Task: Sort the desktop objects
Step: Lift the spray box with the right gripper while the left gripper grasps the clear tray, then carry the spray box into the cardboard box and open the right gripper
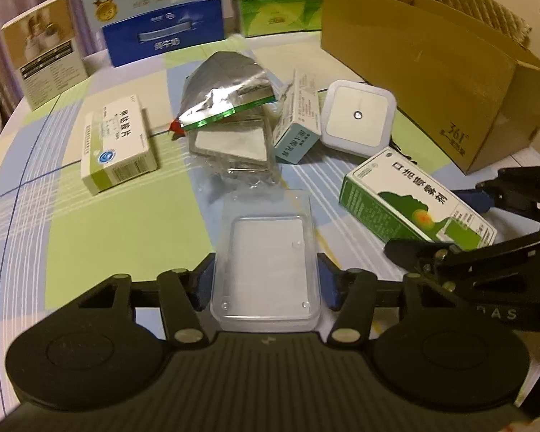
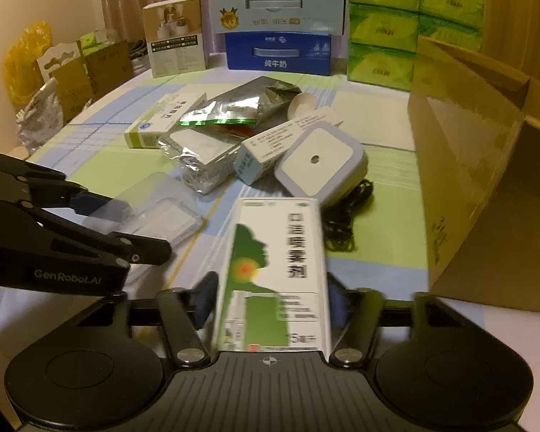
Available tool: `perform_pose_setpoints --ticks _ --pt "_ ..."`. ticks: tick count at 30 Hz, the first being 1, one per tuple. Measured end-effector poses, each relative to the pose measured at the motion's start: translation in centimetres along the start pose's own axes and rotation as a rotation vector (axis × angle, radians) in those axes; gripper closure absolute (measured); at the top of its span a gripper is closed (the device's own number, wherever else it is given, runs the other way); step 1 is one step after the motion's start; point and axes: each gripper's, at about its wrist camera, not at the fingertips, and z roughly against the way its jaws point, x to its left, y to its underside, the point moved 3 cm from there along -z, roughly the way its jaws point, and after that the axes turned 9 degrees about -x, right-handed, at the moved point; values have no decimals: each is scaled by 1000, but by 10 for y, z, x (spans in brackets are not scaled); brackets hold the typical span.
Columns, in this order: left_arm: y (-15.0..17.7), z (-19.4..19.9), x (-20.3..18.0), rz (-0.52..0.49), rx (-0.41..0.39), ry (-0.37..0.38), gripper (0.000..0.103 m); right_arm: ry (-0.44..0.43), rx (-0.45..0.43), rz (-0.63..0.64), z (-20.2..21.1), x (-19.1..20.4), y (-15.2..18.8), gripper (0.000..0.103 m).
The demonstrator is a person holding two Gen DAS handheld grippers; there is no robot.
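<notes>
Clear plastic case [image 1: 266, 266] sits clamped in the left gripper [image 1: 266, 273]; right gripper [image 2: 270, 302] grips a green-white box [image 2: 273, 270], cardboard box [image 2: 486, 165] at right.

Clear glossy plastic case [image 1: 266, 262], smooth. Green-white spray box [image 2: 273, 273]: coated card, slight sheen. Crinkled silver foil pouch [image 1: 223, 90], shiny. White night light [image 1: 358, 117]: smooth matt plastic. Brown carton [image 1: 432, 68]: matt corrugated card. Bench [image 1: 100, 226] cover: smooth checked cloth. Each tool [image 1: 266, 284]: matt black plastic.
</notes>
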Motion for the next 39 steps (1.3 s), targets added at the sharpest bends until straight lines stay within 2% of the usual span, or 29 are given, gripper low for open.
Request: perform_pose_setpoints --ticks 7,15,23,32,39 --pt "-1 20 -7 32 -1 -24 52 7 -13 -25 15 -2 -3 50" --pt "-10 58 -17 69 -26 -36 52 28 -47 -92 60 0 -8 50" --pt "-25 88 -38 72 -51 -22 52 75 -91 -159 106 -14 -23 50" --pt "-61 112 -76 55 -130 65 52 161 -210 -175 159 -51 -60 50" --pt "-109 99 -125 -2 -184 159 52 260 -254 -193 179 -111 -79 50"
